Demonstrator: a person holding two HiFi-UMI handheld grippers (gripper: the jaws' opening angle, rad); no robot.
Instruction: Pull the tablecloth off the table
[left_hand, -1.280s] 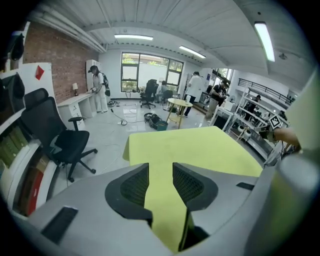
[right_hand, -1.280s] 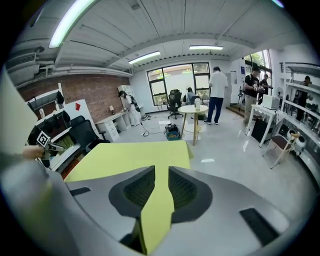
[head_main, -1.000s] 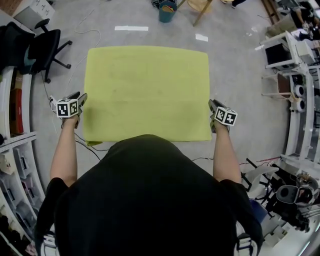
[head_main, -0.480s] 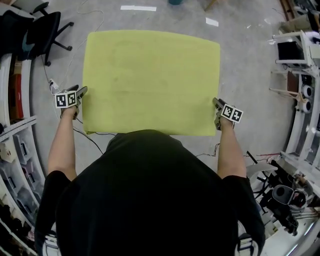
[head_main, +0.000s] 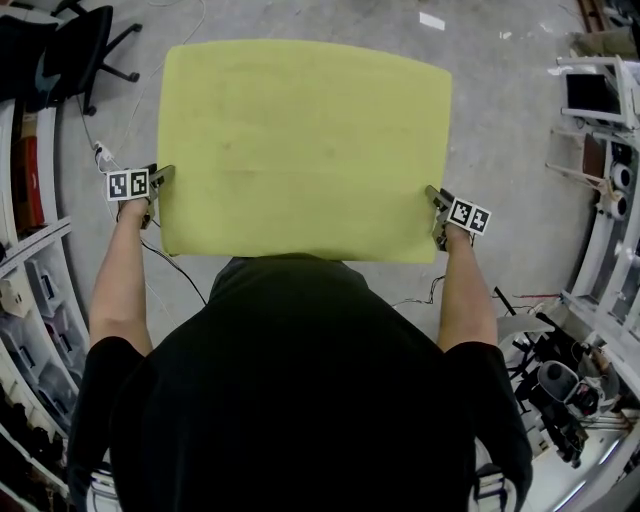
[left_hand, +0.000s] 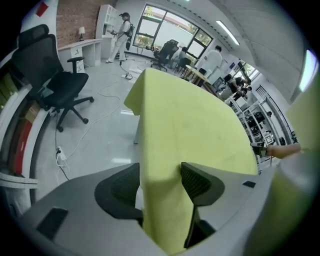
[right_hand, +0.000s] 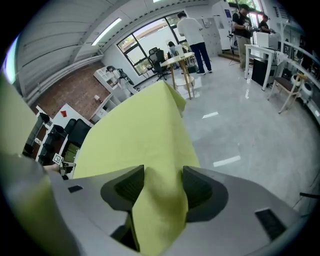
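Observation:
A yellow-green tablecloth (head_main: 300, 150) covers the whole table and hangs over its edges. My left gripper (head_main: 160, 180) is at the cloth's left edge near the front corner. In the left gripper view the draped cloth (left_hand: 185, 125) hangs between the wide jaws of this gripper (left_hand: 160, 182), and no pad squeezes it. My right gripper (head_main: 435, 198) is at the right edge near the front corner. Its jaws are opening in the right gripper view (right_hand: 162, 187), with a fold of cloth (right_hand: 135, 130) loose between them.
A black office chair (head_main: 60, 55) stands left of the table's far end. White shelves (head_main: 30, 300) line the left side and racks of equipment (head_main: 600, 100) the right. Cables (head_main: 175, 275) lie on the grey floor. People (right_hand: 192, 35) stand far off by the windows.
The table has slid up in the head view as the camera tilted. Both grippers have stayed at the cloth's front corners and risen with it in the picture.

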